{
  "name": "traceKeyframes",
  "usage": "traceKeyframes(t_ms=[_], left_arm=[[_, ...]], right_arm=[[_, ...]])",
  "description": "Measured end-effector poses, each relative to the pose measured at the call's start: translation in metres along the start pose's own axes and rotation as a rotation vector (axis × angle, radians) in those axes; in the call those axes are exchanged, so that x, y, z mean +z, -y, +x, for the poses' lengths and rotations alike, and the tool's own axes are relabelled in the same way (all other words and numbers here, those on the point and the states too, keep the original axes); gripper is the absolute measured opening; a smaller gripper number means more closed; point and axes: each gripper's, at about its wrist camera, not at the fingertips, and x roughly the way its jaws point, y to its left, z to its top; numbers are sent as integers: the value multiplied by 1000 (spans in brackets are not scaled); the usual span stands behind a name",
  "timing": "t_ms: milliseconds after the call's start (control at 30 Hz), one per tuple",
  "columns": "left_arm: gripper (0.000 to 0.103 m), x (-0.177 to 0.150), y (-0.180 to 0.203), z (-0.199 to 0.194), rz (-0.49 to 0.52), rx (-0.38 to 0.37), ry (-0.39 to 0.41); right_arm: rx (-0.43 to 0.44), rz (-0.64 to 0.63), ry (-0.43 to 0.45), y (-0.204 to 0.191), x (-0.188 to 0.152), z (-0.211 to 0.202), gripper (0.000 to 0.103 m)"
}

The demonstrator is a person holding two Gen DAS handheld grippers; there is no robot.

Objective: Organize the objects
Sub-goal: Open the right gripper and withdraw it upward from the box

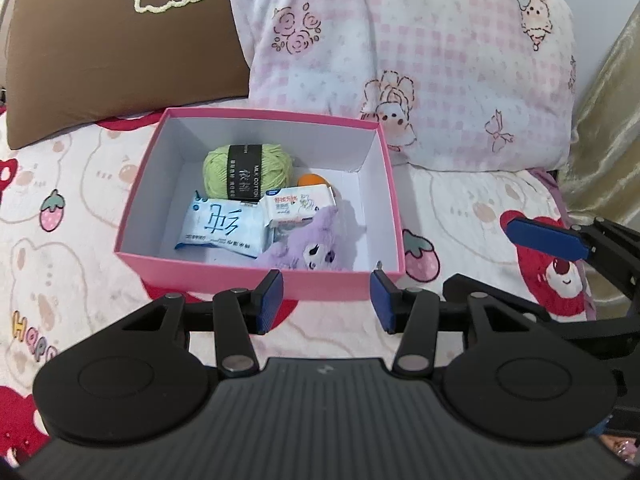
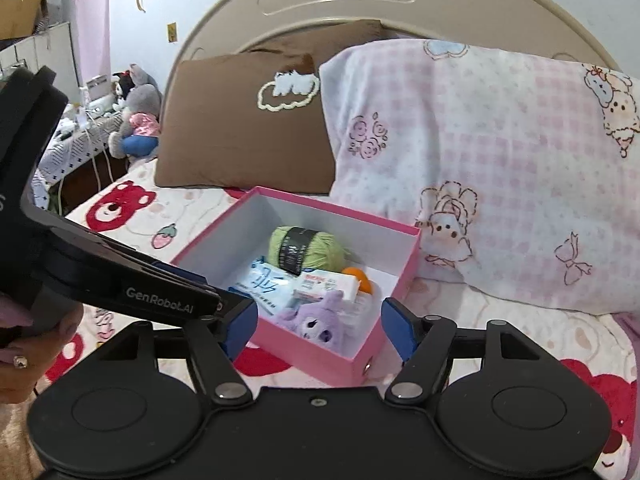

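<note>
**Ana:** Left wrist view shows the pink box [image 1: 256,276] sitting on the bed [image 1: 60,240], just ahead of the left gripper [image 1: 327,300], whose jaws stand apart and hold nothing.

**Ben:** And the other one?

**Ana:** The right gripper [image 2: 318,330] is the same: jaws apart, empty, pointed at the near corner of the box. Inside lie a green yarn ball [image 1: 234,172], a blue tissue pack [image 1: 222,230], a white wipes pack [image 1: 300,206], a purple plush [image 1: 316,246] and something orange [image 1: 314,180], mostly hidden.

**Ben:** So everything looks gathered already. What is the step in hand?

**Ana:** My guess is tidying the contents or shifting the box; I see no lid anywhere.

**Ben:** How would you do it well?

**Ana:** The bed is soft, so pressing on one wall would likely tip the box. I'd grip opposite walls, one gripper each, and lift level. If rearranging, take the plush first; it lies partly over the wipes pack.

**Ben:** Any risk?

**Ana:** The two grippers sit close together, so one could knock the other. The thin cardboard wall may also buckle under a hard squeeze.
</note>
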Motion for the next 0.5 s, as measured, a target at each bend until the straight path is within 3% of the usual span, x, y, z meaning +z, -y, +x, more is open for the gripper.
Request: traceKeyframes(t_ms=[500], left_arm=[[54,-21,11,-31,11,23,20]], right_arm=[[-98,57,-24,5,-20,-32,79]])
